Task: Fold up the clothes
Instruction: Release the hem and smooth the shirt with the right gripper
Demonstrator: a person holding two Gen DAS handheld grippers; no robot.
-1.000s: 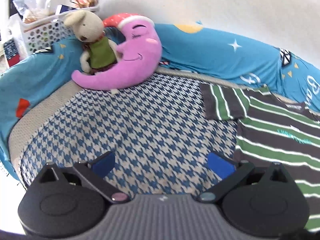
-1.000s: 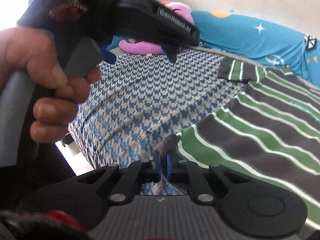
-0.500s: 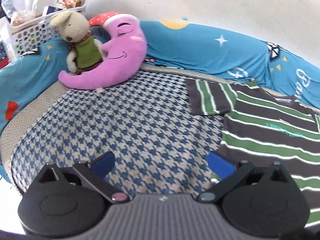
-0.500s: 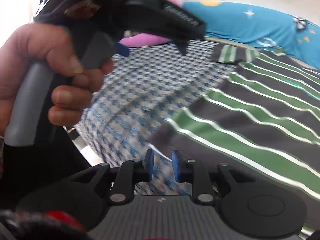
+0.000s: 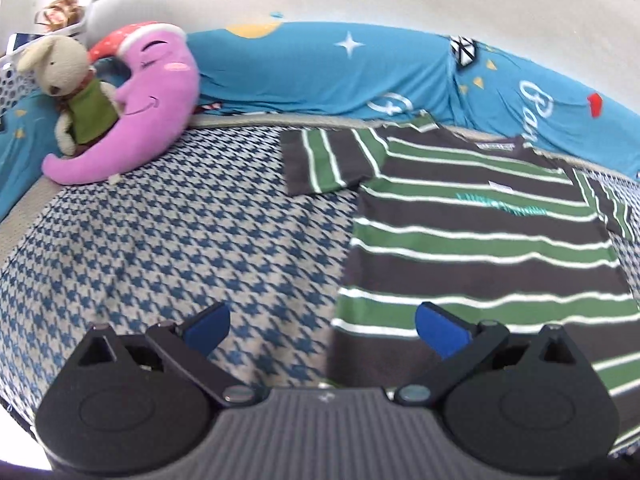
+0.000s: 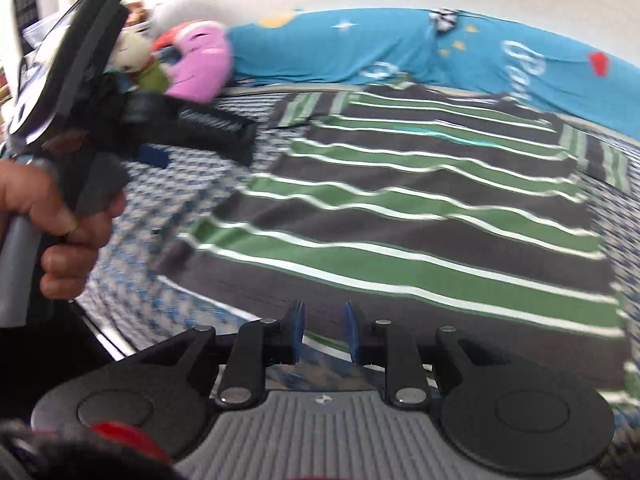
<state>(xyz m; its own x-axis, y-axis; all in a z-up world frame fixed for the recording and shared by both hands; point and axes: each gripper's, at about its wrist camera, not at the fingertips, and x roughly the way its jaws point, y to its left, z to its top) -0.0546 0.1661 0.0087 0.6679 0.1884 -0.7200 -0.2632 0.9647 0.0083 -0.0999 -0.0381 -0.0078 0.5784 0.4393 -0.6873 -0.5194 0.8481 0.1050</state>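
So, quick rundown of where things sit:

Left tongs (image 5: pixel 322 330): spread wide apart, nothing between the blue pads (image 5: pixel 438 334) — one pad hangs over the houndstooth bedcover (image 5: pixel 180 240), the other over the shirt's lower left corner. No pinch on the cloth that I can see.

Right tongs (image 6: pixel 322 330): pads only a little way apart and they've just been opening. Nothing sits between them; through the gap you see the shirt's bottom hem and a strip of bedcover. That view is pretty smeared, so whether the tips brush the fabric I can't tell.

Striped shirt (image 5: pixel 480 248): dark grey with green and white stripes, spread flat on the bed, right of the middle in the left wrist view. Collar end points toward the blue bumper (image 5: pixel 320 68), hem toward the cameras. The left sleeve (image 5: pixel 324 160) sticks out flat to the side; the other sleeve peeks out at the far right edge.

Left hand (image 6: pixel 60 224): seen from the right wrist camera, wrapped round the grey handle of its tool, at the left of the shirt.

Moon pillow (image 5: pixel 144 108): pink, in the far left corner against the bumper — well apart from the shirt.

Stuffed bunny (image 5: pixel 68 88): green vest, leaning on the moon.

White basket (image 5: pixel 12 80): behind the bunny, mostly cut off.
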